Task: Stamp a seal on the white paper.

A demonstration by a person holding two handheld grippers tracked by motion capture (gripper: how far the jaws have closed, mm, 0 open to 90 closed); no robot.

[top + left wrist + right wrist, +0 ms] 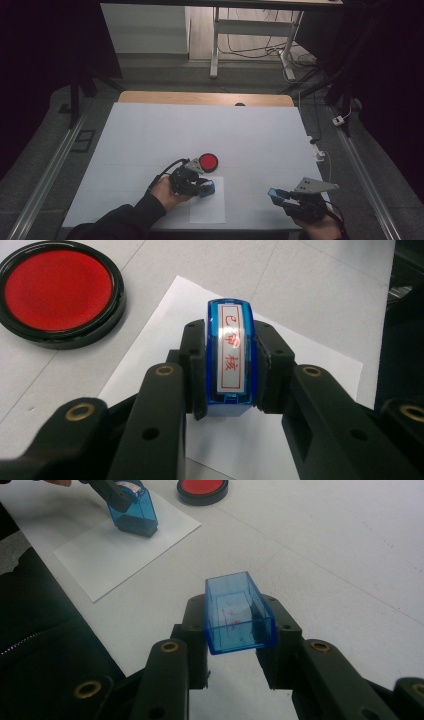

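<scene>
A blue plastic stamp [230, 360] is clamped by the left gripper [227, 372] on white paper [150, 360]; its clear blue cap [239, 612] is gripped by the right gripper [235, 625]

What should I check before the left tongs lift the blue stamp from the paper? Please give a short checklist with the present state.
1. Left tongs shut on the blue plastic stamp: ok.
2. Stamp base over the white paper sheet, not the table: ok.
3. Base pressed flat on the sheet: cannot tell.
4. Right tongs shut on the clear blue plastic cap, apart from the sheet: ok.
5. Round red ink pad uncovered, beside the sheet: ok.
6. Print on the paper: cannot tell, hidden under the stamp.
</scene>
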